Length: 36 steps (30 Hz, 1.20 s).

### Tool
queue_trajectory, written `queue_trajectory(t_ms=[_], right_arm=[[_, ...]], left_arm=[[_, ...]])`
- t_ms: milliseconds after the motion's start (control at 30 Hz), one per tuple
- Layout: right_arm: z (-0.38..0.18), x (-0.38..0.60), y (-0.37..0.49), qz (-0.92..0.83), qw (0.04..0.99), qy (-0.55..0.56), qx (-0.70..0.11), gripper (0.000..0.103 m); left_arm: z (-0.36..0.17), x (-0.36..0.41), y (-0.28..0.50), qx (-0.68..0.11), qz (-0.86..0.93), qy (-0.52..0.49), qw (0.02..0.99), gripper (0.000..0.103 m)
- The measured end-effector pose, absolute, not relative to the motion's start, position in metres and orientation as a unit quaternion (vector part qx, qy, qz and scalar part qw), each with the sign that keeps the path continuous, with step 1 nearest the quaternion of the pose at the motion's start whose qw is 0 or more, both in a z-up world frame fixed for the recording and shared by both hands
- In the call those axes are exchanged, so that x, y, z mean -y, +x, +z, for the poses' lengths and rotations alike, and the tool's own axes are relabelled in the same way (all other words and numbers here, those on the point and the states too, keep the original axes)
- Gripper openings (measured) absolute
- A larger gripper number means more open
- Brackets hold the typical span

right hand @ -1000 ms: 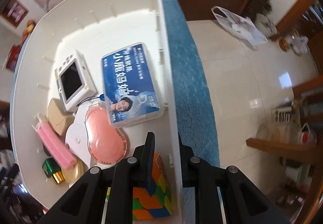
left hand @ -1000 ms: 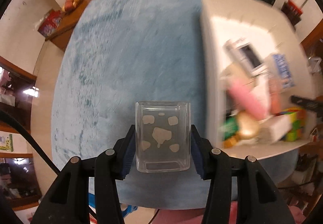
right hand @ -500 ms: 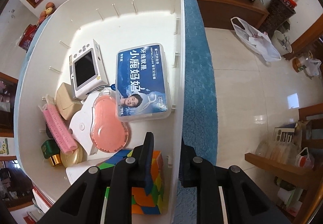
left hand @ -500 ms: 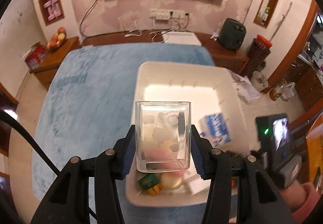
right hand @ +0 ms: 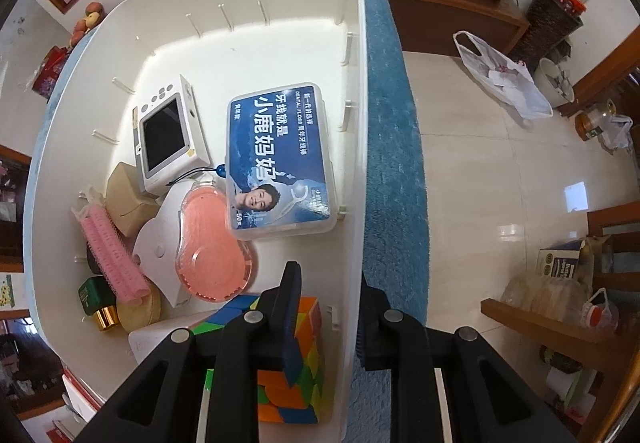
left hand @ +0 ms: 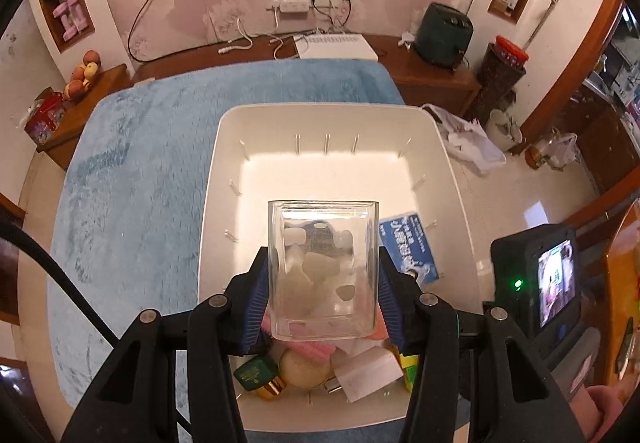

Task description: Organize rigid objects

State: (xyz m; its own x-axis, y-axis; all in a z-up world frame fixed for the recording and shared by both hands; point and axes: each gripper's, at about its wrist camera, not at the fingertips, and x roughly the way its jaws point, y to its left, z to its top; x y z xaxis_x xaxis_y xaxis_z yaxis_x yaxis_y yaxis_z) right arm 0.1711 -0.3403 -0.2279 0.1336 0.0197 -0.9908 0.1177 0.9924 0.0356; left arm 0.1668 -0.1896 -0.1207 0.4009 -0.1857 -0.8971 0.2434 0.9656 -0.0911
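A clear container (left hand: 323, 267) is clamped by the left gripper (left hand: 323, 299) above the white bin (left hand: 224, 147) (for deposit, presumably); the bin's wall is straddled by the right gripper (right hand: 328, 307), jaws just easing apart.

Clear glossy plastic cup (left hand: 323, 267); smooth white plastic bin (left hand: 456, 179); fuzzy blue cloth (left hand: 140, 171); glossy floor tiles (right hand: 500, 171)

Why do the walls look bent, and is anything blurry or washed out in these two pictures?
Left wrist view: fisheye lens bows the room; the white plastic bin has a glaring bright floor, and things seen through the clear square glass jar look smeared. Right wrist view: sharp, curved edges, window glare on tiles.
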Motion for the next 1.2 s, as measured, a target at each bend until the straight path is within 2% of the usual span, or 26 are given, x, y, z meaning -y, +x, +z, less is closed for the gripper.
queue_trajectory(t_ms=[100,167,233,300,400,767,1067,1200], right_arm=[[-0.228,0.341,0.172,-0.053,0.747,0.052,-0.66,0.034],[-0.229,0.343,0.172,-0.066,0.743,0.053,-0.664,0.041],[-0.229,0.346,0.172,-0.082,0.738,0.057,-0.668,0.051],[-0.227,0.35,0.17,-0.098,0.733,0.064,-0.67,0.071],[-0.221,0.352,0.165,-0.125,0.73,0.075,-0.668,0.081],[-0.176,0.316,0.131,-0.196,0.73,0.129,-0.642,0.081],[-0.131,0.246,0.108,-0.124,0.742,0.156,-0.64,0.081],[-0.098,0.212,0.103,-0.076,0.767,0.148,-0.62,0.085]], left_arm=[[-0.126,0.185,0.169,-0.547,-0.127,0.03,0.827,0.054],[-0.124,0.179,0.168,-0.548,-0.127,0.035,0.826,0.063],[-0.12,0.173,0.166,-0.541,-0.13,0.036,0.83,0.08],[-0.114,0.165,0.163,-0.532,-0.129,0.049,0.836,0.083],[-0.109,0.149,0.158,-0.526,-0.126,0.082,0.837,0.083],[-0.083,0.045,0.133,-0.499,-0.104,0.074,0.857,0.083],[-0.06,-0.02,0.123,-0.499,-0.077,0.03,0.863,0.083],[-0.045,-0.031,0.119,-0.49,-0.068,0.006,0.869,0.083]])
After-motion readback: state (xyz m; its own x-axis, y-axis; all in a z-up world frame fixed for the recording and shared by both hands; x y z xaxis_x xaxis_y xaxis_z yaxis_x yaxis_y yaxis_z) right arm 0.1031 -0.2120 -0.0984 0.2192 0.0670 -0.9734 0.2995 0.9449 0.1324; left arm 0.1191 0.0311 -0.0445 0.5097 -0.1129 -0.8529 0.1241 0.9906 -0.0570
